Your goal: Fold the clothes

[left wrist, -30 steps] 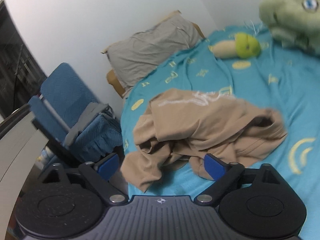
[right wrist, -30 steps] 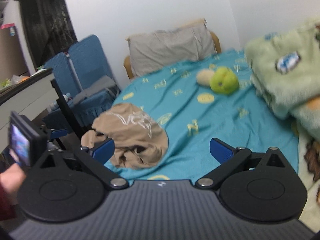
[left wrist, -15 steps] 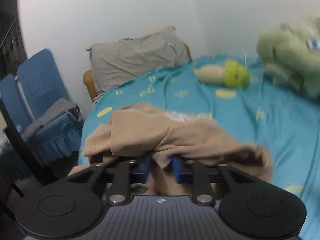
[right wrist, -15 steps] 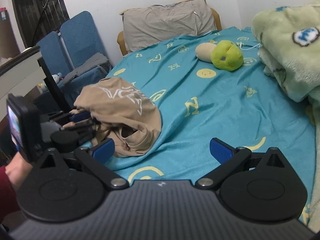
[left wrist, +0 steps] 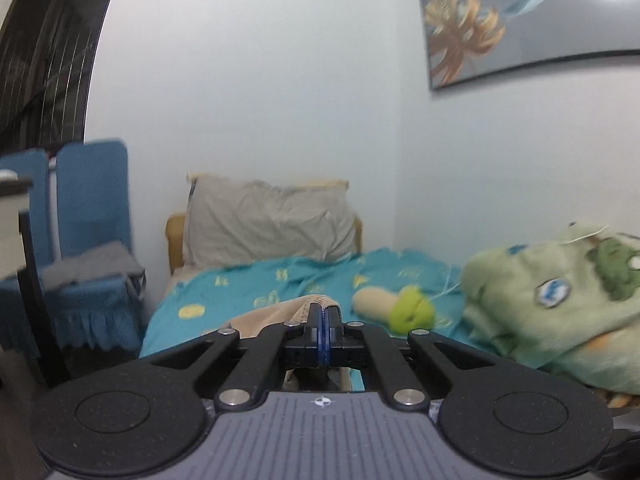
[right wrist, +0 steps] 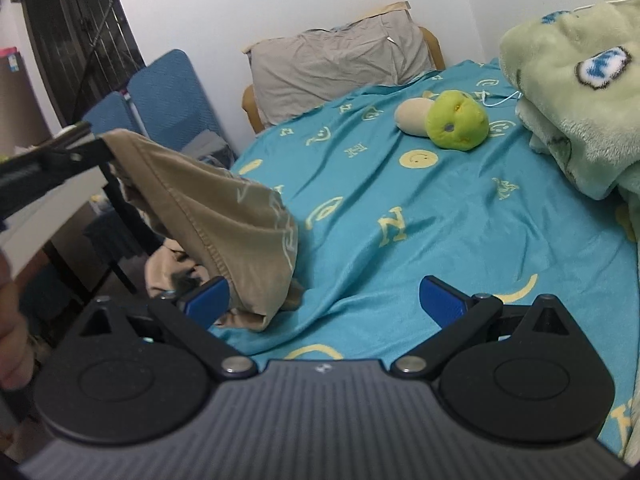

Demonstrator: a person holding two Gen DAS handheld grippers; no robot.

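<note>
A tan garment [right wrist: 224, 216] with a white print hangs from my left gripper [right wrist: 102, 150], which is shut on its hem and lifts it above the bed's left edge; the lower part still rests on the teal sheet [right wrist: 400, 208]. In the left wrist view the left gripper [left wrist: 322, 322] is shut on the tan garment [left wrist: 276, 314], with cloth bunched over its fingertips. My right gripper [right wrist: 322, 300] is open and empty, low over the sheet, its left finger beside the hanging cloth.
A green and beige plush toy [right wrist: 448, 120] lies mid-bed. A folded green fleece blanket [right wrist: 580, 92] is piled at the right. A grey pillow [right wrist: 336, 64] leans on the headboard. Blue chairs [right wrist: 160, 100] and a dark desk frame stand left of the bed.
My left gripper closed on the garment's edge and lifted it up off the bed, tilting its view toward the wall. The right gripper moved closer to the garment and stayed open.
</note>
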